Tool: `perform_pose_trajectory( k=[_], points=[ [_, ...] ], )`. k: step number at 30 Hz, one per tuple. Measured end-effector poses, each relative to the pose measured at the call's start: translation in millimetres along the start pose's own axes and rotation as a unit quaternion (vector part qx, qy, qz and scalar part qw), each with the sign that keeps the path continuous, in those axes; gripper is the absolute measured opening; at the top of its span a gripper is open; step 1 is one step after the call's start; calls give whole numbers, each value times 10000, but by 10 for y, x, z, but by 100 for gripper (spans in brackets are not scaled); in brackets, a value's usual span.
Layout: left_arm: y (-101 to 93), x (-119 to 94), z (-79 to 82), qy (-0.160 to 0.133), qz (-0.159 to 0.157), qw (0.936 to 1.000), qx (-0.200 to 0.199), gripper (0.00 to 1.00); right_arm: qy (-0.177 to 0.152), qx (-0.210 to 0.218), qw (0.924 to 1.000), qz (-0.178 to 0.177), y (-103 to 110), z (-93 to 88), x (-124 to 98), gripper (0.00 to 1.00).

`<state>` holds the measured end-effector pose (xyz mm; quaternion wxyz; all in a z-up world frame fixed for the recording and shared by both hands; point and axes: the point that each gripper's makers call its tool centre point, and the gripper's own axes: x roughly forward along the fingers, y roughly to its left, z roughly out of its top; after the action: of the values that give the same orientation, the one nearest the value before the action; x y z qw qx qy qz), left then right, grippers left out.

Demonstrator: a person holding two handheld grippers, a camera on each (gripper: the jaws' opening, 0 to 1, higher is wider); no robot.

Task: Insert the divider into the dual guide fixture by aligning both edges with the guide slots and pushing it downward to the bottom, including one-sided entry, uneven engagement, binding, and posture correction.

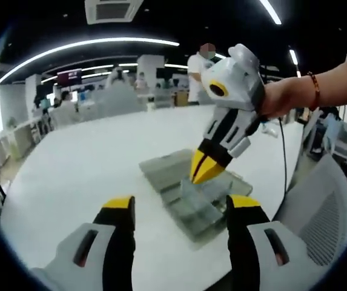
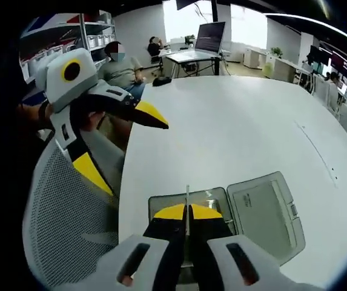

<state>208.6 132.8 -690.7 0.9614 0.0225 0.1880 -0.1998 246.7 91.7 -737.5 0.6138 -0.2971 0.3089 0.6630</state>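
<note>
A clear plastic fixture box [image 1: 200, 215] lies on the white table [image 1: 88, 157] with its lid [image 1: 164, 167] folded open beside it. My right gripper [image 1: 200, 177], held by a hand, points down over the box, shut on a thin clear divider. In the right gripper view the divider [image 2: 187, 197] appears edge-on, rising from between my shut yellow fingertips [image 2: 172, 212] over the box [image 2: 161, 201], with the lid [image 2: 264, 212] to the right. My left gripper [image 1: 180, 209] stands open just short of the box, nothing between its fingers. It appears again, open, at the table's edge [image 2: 135, 156].
A grey mesh chair [image 2: 70, 224] stands against the table edge below the left gripper [image 1: 318, 212]. A seated person [image 2: 122, 66] and a desk with a monitor [image 2: 206, 39] are behind the table. Several people and desks fill the far room [image 1: 118, 91].
</note>
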Motion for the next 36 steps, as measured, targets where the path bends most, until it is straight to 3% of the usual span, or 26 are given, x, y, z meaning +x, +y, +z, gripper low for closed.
perform_pose_trajectory(
  k=[8, 16, 20, 24, 26, 30, 36],
  points=[
    [1, -17, -20, 6, 15, 10000, -45, 60, -141, 45, 9999, -70, -24, 78, -34, 0],
    [-49, 11, -55, 57, -43, 10000, -68, 60, -524, 544, 9971, 30, 10, 195, -62, 0],
    [-31, 64, -79, 123, 63, 9999, -64, 59, -926, 1250, 9878, -14, 10, 357, -128, 0],
    [-11, 79, -58, 122, 77, 9996, -238, 59, -946, 1288, 9871, -69, -8, 393, -173, 0],
    [11, 87, -46, 129, 163, 9997, -132, 58, -974, 1363, 9858, -50, 9, 416, -189, 0],
    [11, 118, 15, 63, 202, 9998, -55, 58, -1064, 2171, 9702, 138, 74, 475, -206, 0],
    [-8, 178, 77, 5, 228, 9997, -39, 52, -1295, 2435, 9604, 389, 186, 631, -245, 0]
  ],
)
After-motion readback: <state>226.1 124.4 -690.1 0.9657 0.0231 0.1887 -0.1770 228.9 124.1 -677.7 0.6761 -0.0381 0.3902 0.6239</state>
